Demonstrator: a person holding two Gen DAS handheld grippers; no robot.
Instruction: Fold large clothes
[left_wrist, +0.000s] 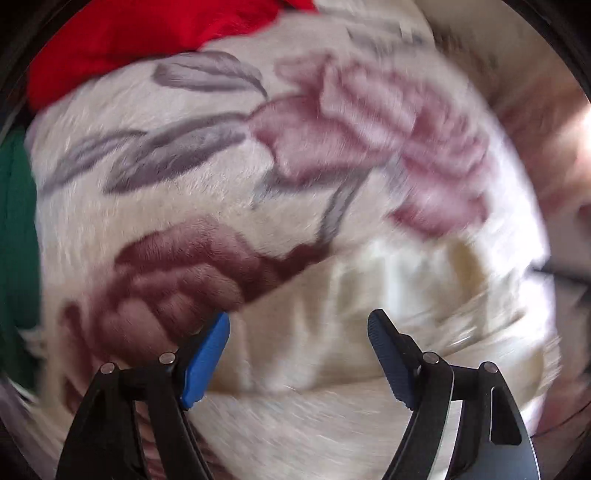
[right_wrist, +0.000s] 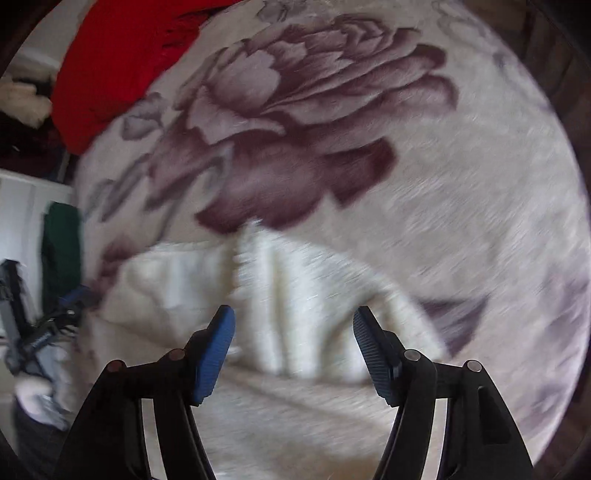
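A cream-white garment (left_wrist: 369, 314) lies crumpled on a cream blanket with large pink-purple flowers (left_wrist: 229, 177). My left gripper (left_wrist: 299, 325) is open just above the garment's folds, nothing between its blue pads. In the right wrist view the same white garment (right_wrist: 280, 295) lies ahead, with a raised ridge of fabric pointing up. My right gripper (right_wrist: 293, 321) is open over it and holds nothing. The flowered blanket (right_wrist: 461, 206) fills the rest of that view. Both views are blurred by motion.
A red cloth (left_wrist: 140, 40) lies at the blanket's far left, also in the right wrist view (right_wrist: 110, 74). A dark green cloth (left_wrist: 16, 240) hangs at the left edge (right_wrist: 61, 251). The other gripper's body (right_wrist: 44, 325) shows low left. White furniture stands beyond the blanket.
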